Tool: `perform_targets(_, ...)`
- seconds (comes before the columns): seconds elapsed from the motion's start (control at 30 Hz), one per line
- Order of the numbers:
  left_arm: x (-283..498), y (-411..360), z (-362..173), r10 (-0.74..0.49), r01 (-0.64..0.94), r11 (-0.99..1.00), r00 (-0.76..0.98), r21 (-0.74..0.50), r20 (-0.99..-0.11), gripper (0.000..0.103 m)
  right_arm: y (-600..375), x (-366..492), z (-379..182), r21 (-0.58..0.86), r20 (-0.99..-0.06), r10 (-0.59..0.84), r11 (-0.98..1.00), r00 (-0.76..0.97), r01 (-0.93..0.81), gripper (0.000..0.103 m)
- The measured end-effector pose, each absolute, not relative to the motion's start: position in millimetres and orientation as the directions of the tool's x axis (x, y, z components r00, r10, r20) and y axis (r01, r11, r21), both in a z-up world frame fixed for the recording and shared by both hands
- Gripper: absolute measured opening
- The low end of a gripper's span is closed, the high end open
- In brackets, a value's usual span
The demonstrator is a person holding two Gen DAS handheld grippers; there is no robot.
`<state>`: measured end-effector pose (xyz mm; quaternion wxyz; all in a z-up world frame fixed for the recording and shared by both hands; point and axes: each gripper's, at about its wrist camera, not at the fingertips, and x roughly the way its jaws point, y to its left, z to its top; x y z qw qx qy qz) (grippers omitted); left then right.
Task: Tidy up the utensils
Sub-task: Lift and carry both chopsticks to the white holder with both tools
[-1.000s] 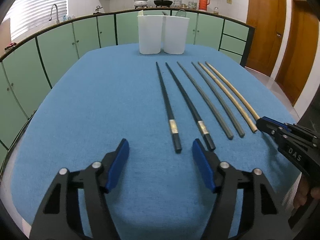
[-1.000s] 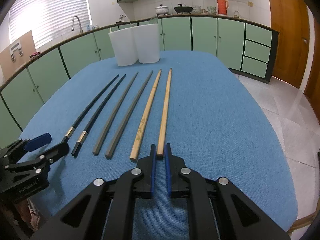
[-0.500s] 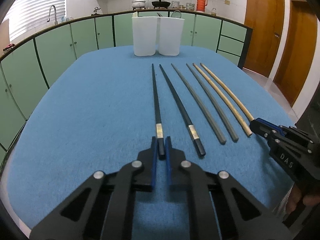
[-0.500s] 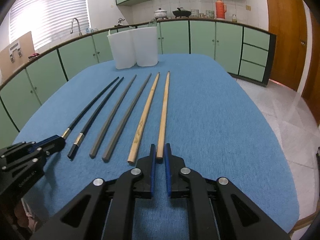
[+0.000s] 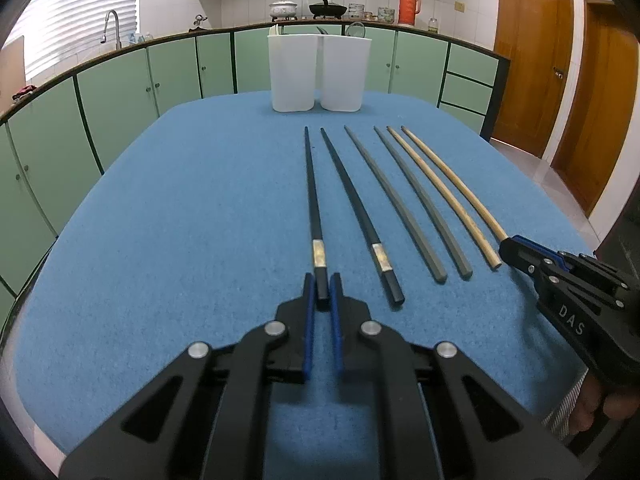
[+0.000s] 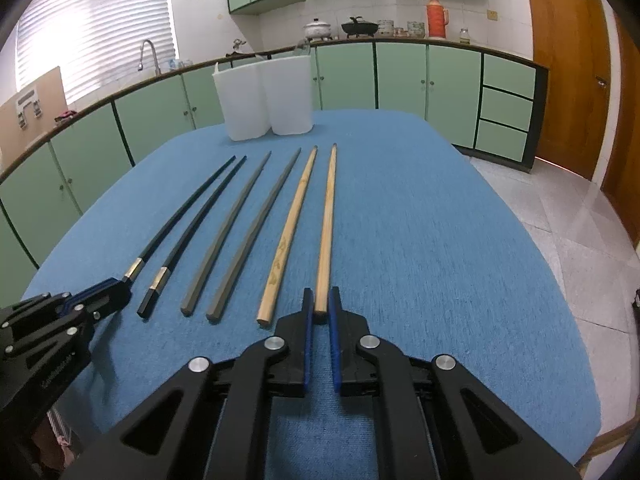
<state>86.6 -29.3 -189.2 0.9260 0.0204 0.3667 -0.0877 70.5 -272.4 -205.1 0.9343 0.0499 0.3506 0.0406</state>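
Note:
Several chopsticks lie side by side on the blue table (image 5: 180,220): two black, two grey (image 5: 396,208), two wooden. My left gripper (image 5: 321,284) is shut on the near end of the leftmost black chopstick (image 5: 312,196). My right gripper (image 6: 320,300) is shut on the near end of the rightmost wooden chopstick (image 6: 326,220). The other wooden chopstick (image 6: 288,236) and the second black chopstick (image 5: 356,216) lie free. Both held chopsticks still lie along the table. Each gripper also shows in the other's view, the right one (image 5: 508,246) and the left one (image 6: 120,290).
A white two-compartment utensil holder (image 5: 318,74) stands at the far end of the table, with some utensils in it. Green kitchen cabinets (image 5: 120,92) ring the table. The table's right edge drops to a tiled floor (image 6: 580,240).
My left gripper went from wide open to shut around the end of the leftmost black chopstick. My right gripper stayed shut on the wooden chopstick.

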Motion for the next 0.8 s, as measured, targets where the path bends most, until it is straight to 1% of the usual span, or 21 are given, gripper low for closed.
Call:
perform_targets(0.17,86,-24,-178,-0.15,0.183,0.983,0.715,-0.023,-0.683,0.006,-278,66,-191,0.12,-0.648,0.115,0.992,0.753,-0.048,0.007)
perform_targets(0.33,80,-18,-144,-0.127,0.182,0.983,0.766,0.023,-0.63,0.006,-288,60,-161,0.112,-0.606,0.12,0.992,0.786,-0.065,0.007)
perform_targets(0.6,83,-10,-73,-0.127,0.176,0.983,0.846,0.046,-0.517,0.006,-302,63,-94,0.114,-0.524,0.143,0.989,0.84,-0.098,0.007)
perform_targets(0.7,90,-9,-47,-0.129,0.183,0.981,0.861,0.063,-0.491,0.006,-308,73,-69,0.122,-0.522,0.141,0.988,0.841,-0.09,0.007)
perform_targets(0.8,100,-8,-25,-0.147,0.193,0.98,0.866,0.05,-0.478,0.006,-314,84,-45,0.147,-0.521,0.152,0.985,0.84,-0.087,0.007)
